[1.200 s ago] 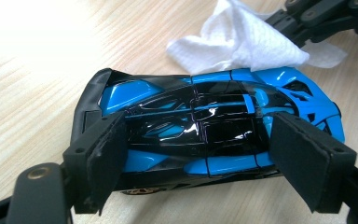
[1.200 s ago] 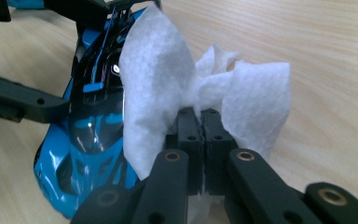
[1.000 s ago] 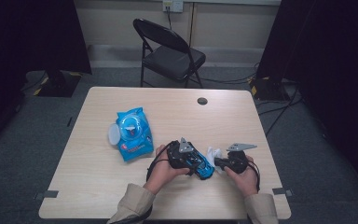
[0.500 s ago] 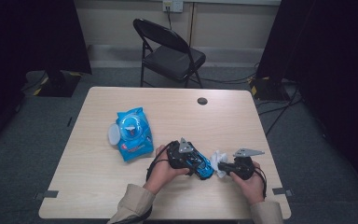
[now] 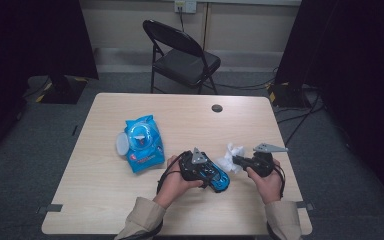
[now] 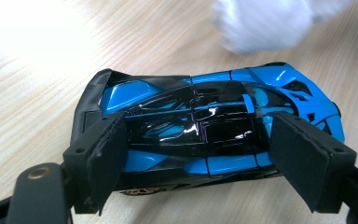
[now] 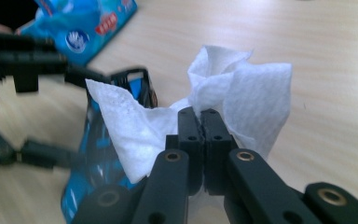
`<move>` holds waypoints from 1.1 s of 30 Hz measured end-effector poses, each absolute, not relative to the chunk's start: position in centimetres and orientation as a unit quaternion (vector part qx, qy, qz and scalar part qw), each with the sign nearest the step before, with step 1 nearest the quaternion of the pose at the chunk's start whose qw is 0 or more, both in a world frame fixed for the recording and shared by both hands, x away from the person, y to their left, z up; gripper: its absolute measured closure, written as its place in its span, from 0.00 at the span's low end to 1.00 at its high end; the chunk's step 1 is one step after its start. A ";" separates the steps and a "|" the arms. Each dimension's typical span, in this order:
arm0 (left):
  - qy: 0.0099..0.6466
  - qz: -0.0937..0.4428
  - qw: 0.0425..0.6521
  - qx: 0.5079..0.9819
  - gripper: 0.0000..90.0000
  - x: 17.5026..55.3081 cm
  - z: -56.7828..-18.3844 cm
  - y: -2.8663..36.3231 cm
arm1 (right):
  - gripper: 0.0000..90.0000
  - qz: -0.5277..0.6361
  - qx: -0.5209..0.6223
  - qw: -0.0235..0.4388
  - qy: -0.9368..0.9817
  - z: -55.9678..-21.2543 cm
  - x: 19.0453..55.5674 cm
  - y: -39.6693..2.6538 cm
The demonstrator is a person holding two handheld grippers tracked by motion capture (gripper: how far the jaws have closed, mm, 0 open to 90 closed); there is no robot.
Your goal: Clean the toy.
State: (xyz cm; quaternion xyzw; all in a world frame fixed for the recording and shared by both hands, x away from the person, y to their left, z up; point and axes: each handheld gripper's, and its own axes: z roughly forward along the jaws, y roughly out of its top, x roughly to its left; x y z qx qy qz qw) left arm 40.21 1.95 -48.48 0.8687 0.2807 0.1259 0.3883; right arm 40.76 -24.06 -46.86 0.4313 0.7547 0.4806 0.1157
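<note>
From the high view, you held your left tongs [image 5: 215, 179] across a blue and black toy car [image 5: 219, 181] near the front edge of the desk [image 5: 100, 200], a little right of the middle. Your right tongs [image 5: 236, 161] pointed toward the car with a crumpled white wipe [image 5: 230, 156] at their tip, just beside the car's far end. A blue pack of wipes [image 5: 142, 144] lay flat to the left of your left hand [image 5: 172, 181], well apart from the car. A folding chair [image 5: 182, 55] stood beyond the desk.

In the left gripper view, your tongs [image 6: 200, 154] stood wide on either side of the toy car [image 6: 205, 121], one pad against each flank, gripping it. The car rested on the desk [image 6: 37, 93], and the white wipe [image 6: 261, 21] showed blurred beyond it.

In the right gripper view, your tongs [image 7: 200, 122] were pressed together, pinching the wipe [image 7: 242, 93], which bunched up above and around the tips. Behind the wipe you could see part of the blue car [image 7: 98, 154], and the pack of wipes [image 7: 91, 23] lay farther off on the desk [image 7: 317, 46].
</note>
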 end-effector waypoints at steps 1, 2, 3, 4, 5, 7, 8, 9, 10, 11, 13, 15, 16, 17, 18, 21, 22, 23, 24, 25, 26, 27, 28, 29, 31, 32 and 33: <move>0.280 0.126 0.389 0.869 0.22 40.2 -48.5 1.9 | 0.99 0.483 0.433 0.116 0.752 -46.8 41.1 -23.8; 0.280 0.126 0.389 0.869 0.22 40.2 -48.5 1.9 | 0.99 0.483 0.434 0.115 0.752 -46.7 41.5 -23.5; 0.280 0.126 0.390 0.868 0.22 40.2 -48.5 2.0 | 0.99 0.483 0.434 0.115 0.751 -46.7 41.9 -23.1; 0.279 0.126 0.389 0.869 0.22 40.2 -48.5 2.0 | 0.99 0.482 0.435 0.115 0.752 -46.8 42.2 -22.6; 0.279 0.126 0.390 0.869 0.22 40.2 -48.5 2.0 | 0.99 0.481 0.434 0.114 0.753 -46.9 42.6 -22.0; 0.278 0.126 0.391 0.868 0.22 40.2 -48.5 2.0 | 0.99 0.475 0.433 0.114 0.758 -47.1 43.2 -20.9; 0.278 0.126 0.390 0.869 0.22 40.2 -48.5 2.0 | 0.99 0.470 0.432 0.112 0.762 -47.4 43.5 -20.2; 0.279 0.125 0.390 0.869 0.22 40.2 -48.5 2.0 | 0.99 0.467 0.432 0.111 0.763 -47.5 43.7 -19.8; 0.278 0.125 0.388 0.870 0.22 40.2 -48.5 2.0 | 0.99 0.463 0.433 0.111 0.765 -47.7 43.9 -19.3; 0.278 0.126 0.389 0.869 0.22 40.3 -48.5 2.0 | 0.99 0.459 0.432 0.111 0.768 -47.9 44.1 -19.0; 0.279 0.125 0.387 0.870 0.22 40.3 -48.5 2.0 | 0.99 0.449 0.435 0.106 0.773 -48.4 44.7 -18.2; 0.279 0.125 0.387 0.870 0.22 40.3 -48.5 2.0 | 0.99 0.446 0.439 0.097 0.774 -48.7 45.1 -17.6; 0.279 0.125 0.388 0.869 0.22 40.3 -48.5 2.0 | 0.99 0.441 0.439 0.096 0.777 -48.9 45.4 -17.3; 0.279 0.126 0.388 0.870 0.22 40.3 -48.5 2.0 | 0.98 0.437 0.438 0.096 0.780 -49.0 45.5 -17.1; 0.279 0.126 0.389 0.869 0.22 40.2 -48.5 2.0 | 0.98 0.432 0.438 0.093 0.783 -49.2 45.7 -16.9; 0.280 0.125 0.387 0.870 0.22 40.3 -48.4 2.0 | 0.98 0.423 0.440 0.086 0.787 -49.7 46.0 -16.4; 0.279 0.125 0.385 0.871 0.22 40.3 -48.4 2.0 | 0.98 0.422 0.437 0.088 0.789 -49.8 46.0 -16.3; 0.279 0.125 0.385 0.871 0.22 40.3 -48.4 2.0 | 0.98 0.420 0.438 0.087 0.790 -49.8 46.0 -16.2; 0.279 0.124 0.387 0.870 0.22 40.4 -48.4 2.0 | 0.98 0.418 0.437 0.087 0.791 -49.9 46.0 -16.1; 0.279 0.124 0.388 0.870 0.22 40.4 -48.4 2.0 | 0.98 0.419 0.438 0.085 0.791 -50.0 46.0 -16.2; 0.280 0.124 0.388 0.870 0.22 40.4 -48.4 2.0 | 0.98 0.417 0.437 0.084 0.792 -50.0 46.0 -16.2; 0.280 0.124 0.387 0.870 0.22 40.4 -48.4 2.0 | 0.98 0.414 0.436 0.083 0.795 -50.1 46.0 -16.2; 0.280 0.124 0.387 0.870 0.22 40.3 -48.4 2.0 | 0.98 0.407 0.433 0.086 0.800 -50.1 45.9 -16.2; 0.280 0.124 0.386 0.870 0.22 40.3 -48.4 2.0 | 0.98 0.403 0.428 0.088 0.804 -50.2 45.8 -16.3; 0.278 0.123 0.387 0.870 0.22 40.4 -48.4 2.0 | 0.98 0.400 0.424 0.090 0.807 -50.2 45.6 -16.5; 0.278 0.122 0.387 0.871 0.22 40.4 -48.4 2.0 | 0.98 0.400 0.423 0.089 0.808 -50.1 45.5 -16.6; 0.278 0.123 0.386 0.871 0.22 40.4 -48.4 2.0 | 0.98 0.400 0.423 0.088 0.808 -50.2 45.4 -16.8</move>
